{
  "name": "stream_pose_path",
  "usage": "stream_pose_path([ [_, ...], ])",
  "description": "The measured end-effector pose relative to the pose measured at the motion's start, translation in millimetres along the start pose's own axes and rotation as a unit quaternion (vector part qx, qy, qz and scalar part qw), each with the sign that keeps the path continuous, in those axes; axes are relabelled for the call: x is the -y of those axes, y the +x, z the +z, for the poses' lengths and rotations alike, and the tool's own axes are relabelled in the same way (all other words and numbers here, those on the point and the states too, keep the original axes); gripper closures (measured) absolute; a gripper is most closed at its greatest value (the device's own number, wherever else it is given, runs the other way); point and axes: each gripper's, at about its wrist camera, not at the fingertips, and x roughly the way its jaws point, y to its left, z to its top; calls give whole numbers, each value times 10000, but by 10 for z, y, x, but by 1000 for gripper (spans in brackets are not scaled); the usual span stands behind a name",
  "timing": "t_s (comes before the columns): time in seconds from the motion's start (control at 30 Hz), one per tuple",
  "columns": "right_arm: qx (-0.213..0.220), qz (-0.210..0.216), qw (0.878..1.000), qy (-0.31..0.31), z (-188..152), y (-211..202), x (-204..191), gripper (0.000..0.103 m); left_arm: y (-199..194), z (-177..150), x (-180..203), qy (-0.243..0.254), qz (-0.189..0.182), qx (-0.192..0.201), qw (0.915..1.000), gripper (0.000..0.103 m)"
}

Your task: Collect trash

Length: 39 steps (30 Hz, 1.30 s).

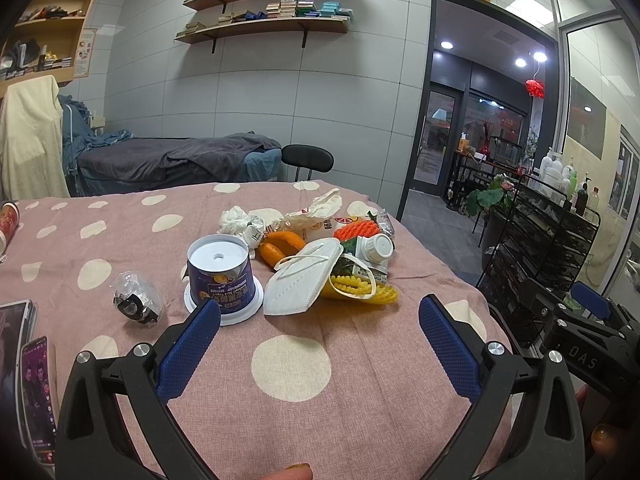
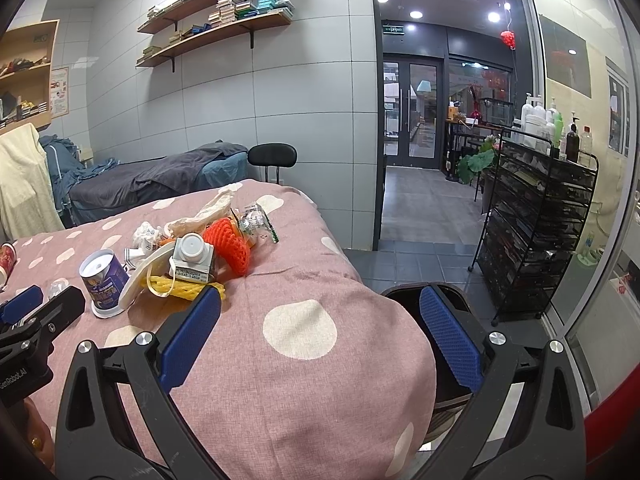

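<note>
A pile of trash lies on the pink dotted tablecloth (image 1: 280, 360): an upturned purple cup (image 1: 221, 276), a white face mask (image 1: 301, 280), yellow foam net (image 1: 360, 290), orange foam net (image 1: 354, 232), a small carton with a white cap (image 1: 372, 250), crumpled tissue (image 1: 234, 218) and a crumpled clear wrapper (image 1: 138, 298). My left gripper (image 1: 320, 316) is open and empty, just short of the cup and mask. My right gripper (image 2: 320, 308) is open and empty over the table's right edge; the pile (image 2: 192, 256) lies to its left.
Phones (image 1: 38, 392) lie at the table's left edge, and a red can (image 1: 8, 220) stands far left. A black wire rack (image 2: 536, 232) with bottles stands on the right. A black chair (image 2: 274, 158) and a bed (image 2: 160, 184) are behind the table.
</note>
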Motion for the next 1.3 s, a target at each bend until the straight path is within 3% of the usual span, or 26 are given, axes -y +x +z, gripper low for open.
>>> stream_pose_path([
  [0.87, -69, 56, 10000, -32, 3, 52, -38, 5, 11, -52, 22, 10, 1, -62, 10000, 6],
  [1.3, -358, 160, 9987, -314, -50, 299, -166, 5, 193, -181, -231, -177, 236, -588, 9978, 6],
])
